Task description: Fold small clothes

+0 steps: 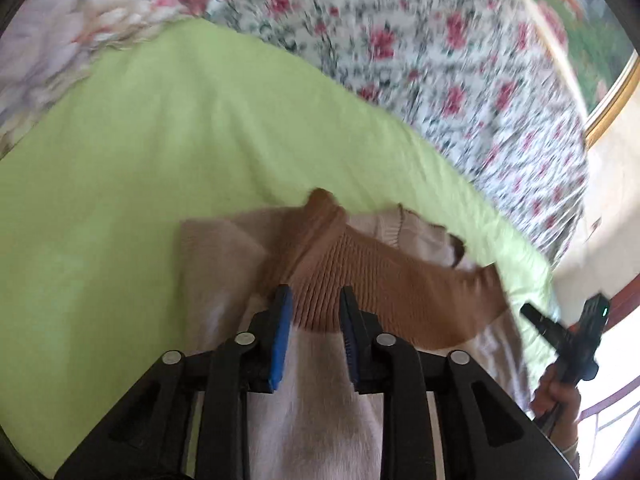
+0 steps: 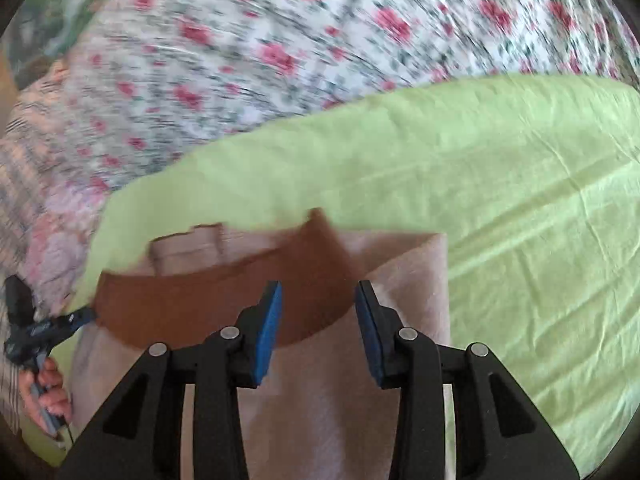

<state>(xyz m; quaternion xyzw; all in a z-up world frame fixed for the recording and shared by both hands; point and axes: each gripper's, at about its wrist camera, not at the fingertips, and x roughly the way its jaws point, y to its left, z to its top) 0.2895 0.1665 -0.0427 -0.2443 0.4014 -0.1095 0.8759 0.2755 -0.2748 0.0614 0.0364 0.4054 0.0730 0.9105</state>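
Note:
A small knit sweater (image 1: 328,400), pale pink with a brown ribbed band (image 1: 360,276), lies on a light green sheet (image 1: 140,140). My left gripper (image 1: 316,300) is open just above the brown band, with nothing between its blue pads. In the right wrist view the same sweater (image 2: 320,400) lies partly folded, its brown part (image 2: 224,300) across it. My right gripper (image 2: 318,294) is open over the sweater and holds nothing. Each gripper shows at the edge of the other's view: the right one (image 1: 560,328) and the left one (image 2: 48,328).
A floral bedspread (image 1: 440,60) with red flowers covers the bed beyond the green sheet; it also shows in the right wrist view (image 2: 280,40). A gold-framed picture (image 1: 608,92) stands at the far right. Both views are motion-blurred.

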